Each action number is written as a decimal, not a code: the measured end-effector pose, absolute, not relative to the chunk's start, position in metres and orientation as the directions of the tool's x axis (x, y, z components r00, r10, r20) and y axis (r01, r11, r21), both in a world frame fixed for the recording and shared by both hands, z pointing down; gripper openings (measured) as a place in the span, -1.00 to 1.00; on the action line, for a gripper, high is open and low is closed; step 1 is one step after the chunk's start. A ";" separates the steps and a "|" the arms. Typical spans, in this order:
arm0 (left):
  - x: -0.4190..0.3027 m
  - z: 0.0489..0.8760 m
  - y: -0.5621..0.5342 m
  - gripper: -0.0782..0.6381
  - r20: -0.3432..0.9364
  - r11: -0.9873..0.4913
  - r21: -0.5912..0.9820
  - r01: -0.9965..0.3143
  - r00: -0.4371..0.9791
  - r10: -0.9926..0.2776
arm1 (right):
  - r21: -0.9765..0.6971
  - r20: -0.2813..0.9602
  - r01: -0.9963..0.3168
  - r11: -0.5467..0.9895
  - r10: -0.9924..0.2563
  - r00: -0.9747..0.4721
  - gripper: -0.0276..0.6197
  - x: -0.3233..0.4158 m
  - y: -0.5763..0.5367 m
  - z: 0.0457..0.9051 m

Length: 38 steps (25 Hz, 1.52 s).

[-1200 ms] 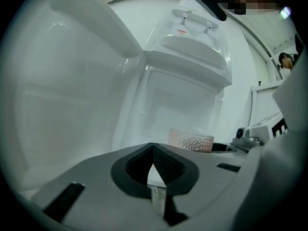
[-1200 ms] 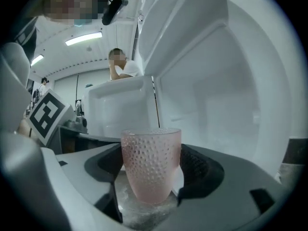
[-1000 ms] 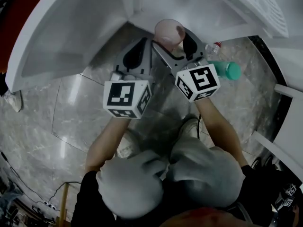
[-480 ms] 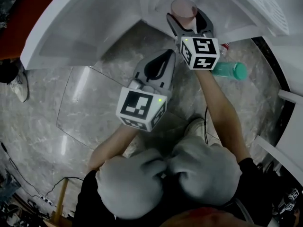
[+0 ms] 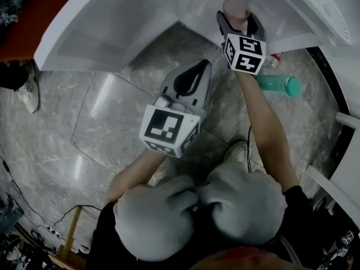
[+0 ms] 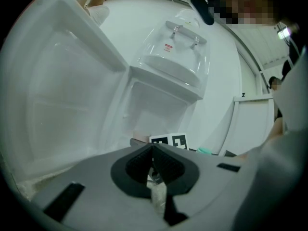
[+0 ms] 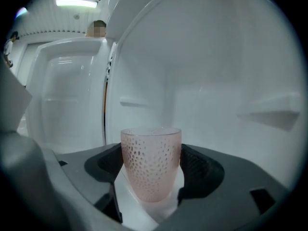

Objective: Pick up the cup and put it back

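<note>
A pink, dotted, translucent cup [image 5: 235, 8] [image 7: 151, 161] stands upright between the jaws of my right gripper [image 5: 237, 17] [image 7: 151, 172], which is shut on its sides. The cup is inside the open white fridge [image 5: 197, 4], just above a white shelf surface; whether it touches that surface I cannot tell. My left gripper [image 5: 198, 67] [image 6: 153, 160] hangs back over the marble floor, outside the fridge, its jaws shut with nothing between them.
The fridge door [image 5: 101, 32] stands open to the left. A teal bottle [image 5: 278, 85] and a clear bottle with a red cap [image 5: 272, 60] lie on the floor by the fridge's right side. A bystander's shoe [image 5: 28, 94] is at far left.
My right gripper has carried the cup forward, deeper into the fridge. The left gripper has drawn back from the fridge opening toward me.
</note>
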<state>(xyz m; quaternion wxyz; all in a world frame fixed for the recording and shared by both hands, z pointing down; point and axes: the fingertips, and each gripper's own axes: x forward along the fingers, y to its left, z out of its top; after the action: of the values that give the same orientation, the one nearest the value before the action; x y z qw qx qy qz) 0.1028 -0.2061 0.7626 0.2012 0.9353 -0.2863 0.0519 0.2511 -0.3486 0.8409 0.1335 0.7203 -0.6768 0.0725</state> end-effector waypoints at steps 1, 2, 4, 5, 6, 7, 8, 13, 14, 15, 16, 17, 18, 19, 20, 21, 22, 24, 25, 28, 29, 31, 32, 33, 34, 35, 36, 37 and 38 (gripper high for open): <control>0.104 0.762 -0.206 -0.74 0.212 -0.757 0.346 -0.555 0.832 -0.513 | 0.098 0.282 -0.994 -0.046 -0.957 0.072 0.23 0.252 -0.349 0.841; 0.105 0.762 -0.205 -0.74 0.213 -0.759 0.345 -0.552 0.833 -0.510 | 0.105 0.278 -0.994 -0.042 -0.958 0.070 0.23 0.251 -0.349 0.841; 0.107 0.763 -0.204 -0.74 0.214 -0.761 0.346 -0.549 0.836 -0.506 | 0.121 0.276 -0.992 -0.033 -0.959 0.066 0.23 0.249 -0.349 0.842; 0.108 0.763 -0.203 -0.74 0.214 -0.763 0.346 -0.547 0.837 -0.503 | 0.125 0.278 -0.992 -0.031 -0.958 0.065 0.23 0.247 -0.347 0.843; 0.109 0.762 -0.201 -0.74 0.214 -0.765 0.345 -0.544 0.839 -0.501 | 0.127 0.282 -0.991 -0.031 -0.957 0.066 0.23 0.247 -0.346 0.844; 0.110 0.762 -0.201 -0.74 0.213 -0.767 0.344 -0.542 0.840 -0.499 | 0.135 0.290 -0.990 -0.032 -0.954 0.071 0.23 0.248 -0.345 0.844; 0.110 0.762 -0.200 -0.74 0.212 -0.768 0.344 -0.541 0.841 -0.498 | 0.151 0.305 -0.988 -0.037 -0.949 0.082 0.23 0.249 -0.345 0.846; 0.106 0.762 -0.201 -0.74 0.213 -0.754 0.365 -0.546 0.837 -0.503 | 0.209 0.450 -0.977 -0.049 -0.882 0.141 0.23 0.253 -0.344 0.867; 0.105 0.761 -0.202 -0.74 0.211 -0.752 0.364 -0.549 0.835 -0.508 | 0.209 0.464 -0.977 -0.047 -0.874 0.141 0.23 0.251 -0.343 0.868; 0.103 0.760 -0.203 -0.74 0.208 -0.750 0.364 -0.552 0.833 -0.512 | 0.203 0.470 -0.978 -0.045 -0.872 0.138 0.23 0.249 -0.342 0.869; 0.101 0.759 -0.205 -0.74 0.206 -0.748 0.365 -0.554 0.832 -0.516 | 0.191 0.470 -0.981 -0.046 -0.873 0.133 0.23 0.248 -0.340 0.868; 0.100 0.759 -0.206 -0.74 0.205 -0.746 0.366 -0.556 0.830 -0.518 | 0.176 0.468 -0.983 -0.048 -0.875 0.127 0.23 0.247 -0.339 0.867; 0.098 0.759 -0.206 -0.74 0.205 -0.745 0.366 -0.557 0.829 -0.520 | 0.160 0.466 -0.986 -0.052 -0.877 0.122 0.23 0.246 -0.336 0.865; 0.097 0.759 -0.208 -0.74 0.204 -0.744 0.366 -0.560 0.828 -0.522 | 0.144 0.464 -0.988 -0.056 -0.878 0.117 0.23 0.246 -0.333 0.863; 0.095 0.759 -0.210 -0.74 0.203 -0.741 0.366 -0.563 0.825 -0.527 | 0.129 0.464 -0.990 -0.059 -0.879 0.113 0.23 0.245 -0.330 0.862; 0.092 0.759 -0.212 -0.74 0.202 -0.737 0.365 -0.570 0.821 -0.534 | 0.111 0.464 -0.992 -0.060 -0.879 0.105 0.23 0.245 -0.326 0.860; 0.089 0.758 -0.215 -0.74 0.202 -0.731 0.362 -0.578 0.815 -0.544 | 0.090 0.463 -0.994 -0.061 -0.881 0.096 0.23 0.244 -0.321 0.858; 0.084 0.757 -0.222 -0.74 0.199 -0.721 0.350 -0.597 0.800 -0.566 | 0.029 0.446 -0.998 -0.060 -0.893 0.066 0.23 0.242 -0.306 0.849; 0.081 0.756 -0.224 -0.74 0.197 -0.716 0.343 -0.608 0.792 -0.578 | -0.011 0.427 -0.999 -0.052 -0.903 0.042 0.23 0.239 -0.299 0.842; 0.075 0.752 -0.230 -0.74 0.176 -0.697 0.349 -0.626 0.775 -0.608 | -0.082 0.343 -0.996 0.021 -0.938 -0.048 -0.22 0.220 -0.278 0.814; 0.074 0.751 -0.230 -0.74 0.165 -0.693 0.360 -0.625 0.774 -0.612 | -0.067 0.317 -0.997 0.042 -0.946 -0.061 -0.62 0.214 -0.271 0.805; 0.075 0.750 -0.228 -0.74 0.154 -0.690 0.368 -0.624 0.772 -0.616 | -0.030 0.269 -0.995 0.093 -0.958 -0.097 -0.83 0.197 -0.260 0.786; 0.076 0.749 -0.227 -0.74 0.152 -0.691 0.358 -0.628 0.770 -0.620 | -0.024 0.241 -0.992 0.126 -0.962 -0.128 -0.86 0.187 -0.254 0.776; 0.076 0.748 -0.225 -0.74 0.151 -0.693 0.342 -0.635 0.765 -0.626 | -0.024 0.213 -0.987 0.162 -0.963 -0.163 -0.88 0.177 -0.249 0.767; 0.076 0.746 -0.225 -0.74 0.151 -0.693 0.323 -0.644 0.758 -0.634 | -0.022 0.188 -0.980 0.198 -0.962 -0.198 -0.88 0.166 -0.243 0.759; 0.077 0.745 -0.225 -0.74 0.154 -0.691 0.306 -0.655 0.750 -0.643 | -0.014 0.170 -0.973 0.229 -0.959 -0.228 -0.88 0.157 -0.238 0.753; 0.077 0.744 -0.225 -0.74 0.157 -0.688 0.292 -0.665 0.743 -0.651 | -0.002 0.159 -0.968 0.251 -0.956 -0.248 -0.88 0.149 -0.234 0.750; 0.078 0.744 -0.226 -0.74 0.157 -0.686 0.283 -0.671 0.738 -0.656 | 0.009 0.157 -0.965 0.263 -0.953 -0.258 -0.89 0.143 -0.231 0.750; 0.080 0.743 -0.226 -0.74 0.154 -0.687 0.275 -0.673 0.736 -0.659 | 0.015 0.161 -0.963 0.268 -0.952 -0.262 -0.89 0.139 -0.228 0.752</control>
<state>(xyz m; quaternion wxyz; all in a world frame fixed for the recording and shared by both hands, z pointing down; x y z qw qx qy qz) 0.0799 -0.2260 0.7430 0.1580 0.9182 -0.3626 0.0212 0.1394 -0.2285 0.7519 0.0688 0.6035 -0.7932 0.0427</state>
